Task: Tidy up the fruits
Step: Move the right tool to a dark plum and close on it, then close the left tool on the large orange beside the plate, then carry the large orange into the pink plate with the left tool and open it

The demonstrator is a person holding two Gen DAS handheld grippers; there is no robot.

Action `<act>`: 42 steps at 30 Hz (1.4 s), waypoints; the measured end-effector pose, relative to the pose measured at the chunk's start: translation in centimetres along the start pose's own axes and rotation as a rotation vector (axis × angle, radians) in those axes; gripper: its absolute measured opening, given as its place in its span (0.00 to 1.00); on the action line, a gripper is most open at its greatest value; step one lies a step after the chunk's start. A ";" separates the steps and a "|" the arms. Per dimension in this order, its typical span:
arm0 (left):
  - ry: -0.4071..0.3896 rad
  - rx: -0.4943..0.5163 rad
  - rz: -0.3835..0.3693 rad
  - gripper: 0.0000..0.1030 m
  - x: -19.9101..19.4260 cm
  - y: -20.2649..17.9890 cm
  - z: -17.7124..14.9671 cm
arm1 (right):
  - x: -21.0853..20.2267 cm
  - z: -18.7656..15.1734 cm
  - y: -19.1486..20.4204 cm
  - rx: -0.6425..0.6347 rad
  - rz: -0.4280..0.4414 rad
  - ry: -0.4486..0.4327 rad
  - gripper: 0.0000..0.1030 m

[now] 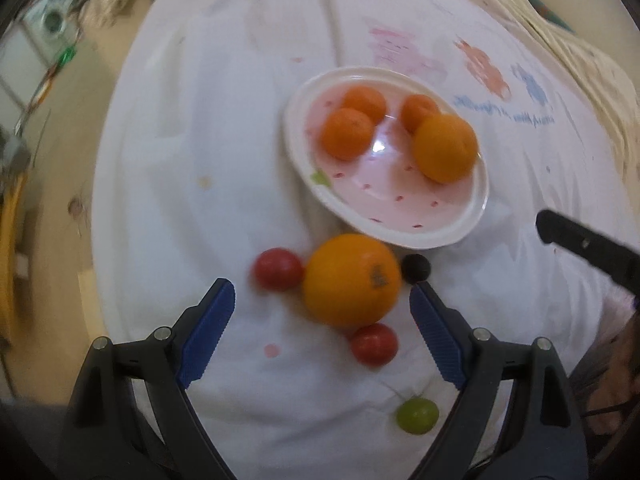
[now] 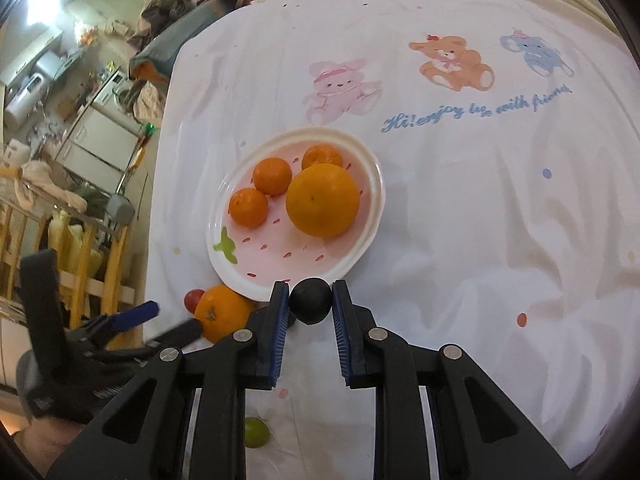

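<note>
Blue ribbed pads on black jaws frame my left gripper [image 1: 322, 300], spread wide and holding nothing above a white cotton sheet [image 1: 192, 160]. Between and just ahead of the pads sits a large smooth orange [image 1: 351, 279], unclasped, with a round cherry tomato [image 1: 279, 269] touching its left side and a second cherry tomato [image 1: 374, 344] against its near edge. A small dark plum [image 1: 416, 267] rests just beyond my right pad. A green grape-like fruit [image 1: 417, 415] lies nearer the camera, apart from the others. Farther off, an oval white plate [image 1: 400, 224] with a glossy pink, seed-dotted centre carries three mandarins [image 1: 347, 134] and one bigger orange [image 1: 445, 148].

Seen from my right wrist, my right gripper [image 2: 310, 300] is clamped on a matte, dark round plum [image 2: 311, 300], its ribbed blue pads pressing both sides, just short of the plate's [image 2: 224, 220] near rim. The plate holds three mandarins [image 2: 248, 207] and the big, dimpled orange [image 2: 322, 200]. At left, my left gripper [image 2: 160, 322] hangs beside the loose orange [image 2: 218, 314]. The sheet [image 2: 480, 200] shows printed bears, an elephant and blue script.
</note>
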State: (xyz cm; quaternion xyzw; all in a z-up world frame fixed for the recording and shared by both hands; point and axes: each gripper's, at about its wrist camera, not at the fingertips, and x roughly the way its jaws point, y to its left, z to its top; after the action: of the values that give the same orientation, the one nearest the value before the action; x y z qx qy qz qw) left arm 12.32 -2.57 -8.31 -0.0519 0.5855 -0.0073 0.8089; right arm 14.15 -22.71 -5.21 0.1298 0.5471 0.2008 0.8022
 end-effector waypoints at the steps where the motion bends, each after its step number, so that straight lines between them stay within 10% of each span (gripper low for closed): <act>1: -0.001 0.033 0.015 0.84 0.2 -0.8 0.1 | 0.1 0.2 0.0 0.006 0.003 -0.002 0.22; 14: 0.008 0.217 0.117 0.60 2.8 -4.5 0.3 | -1.1 0.3 -1.2 0.043 0.044 -0.021 0.22; 42: -0.094 -0.007 -0.060 0.50 -5.2 1.5 1.4 | -3.1 1.2 -0.8 0.058 0.102 -0.078 0.22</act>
State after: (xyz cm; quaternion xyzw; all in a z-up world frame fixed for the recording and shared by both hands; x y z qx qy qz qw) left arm 11.99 -0.57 -3.11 -0.0726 0.5450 -0.0274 0.8349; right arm 14.42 -24.80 -2.53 0.1884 0.5139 0.2202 0.8074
